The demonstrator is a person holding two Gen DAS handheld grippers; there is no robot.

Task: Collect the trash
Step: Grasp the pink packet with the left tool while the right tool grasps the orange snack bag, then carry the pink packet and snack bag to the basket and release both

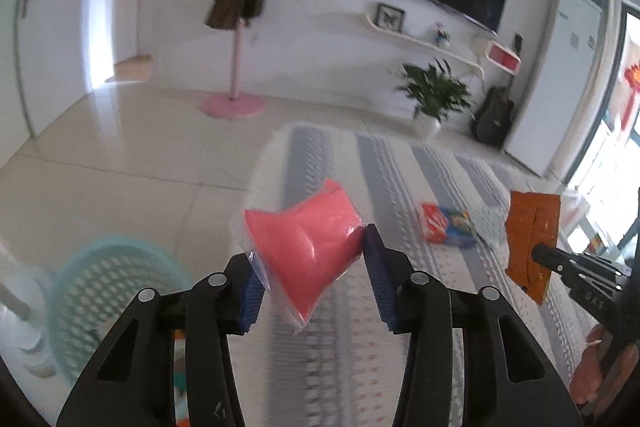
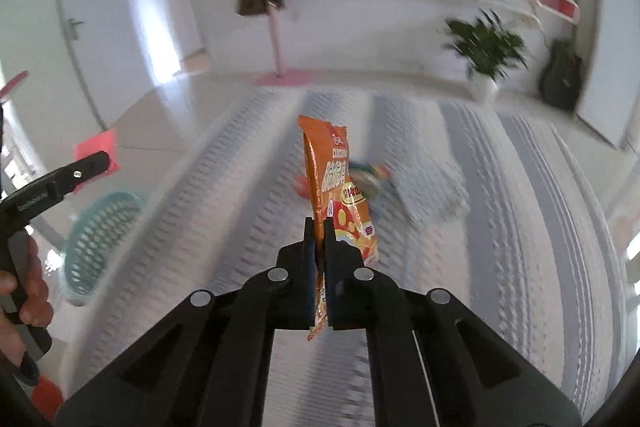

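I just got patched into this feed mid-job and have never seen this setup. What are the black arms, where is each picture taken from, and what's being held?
There is no robot: a person holds a two-finger claw in each hand, with a fisheye camera on each looking along its fingers.

The left wrist view shows the left claw gripping a pink packet in clear plastic. The right wrist view shows the right claw shut on an orange snack wrapper. Each claw also appears at the edge of the other's picture.

Below is a grey and white striped rug, where more colourful wrappers lie. A teal mesh basket stands to the left on the tiled floor, probably the place for the trash.
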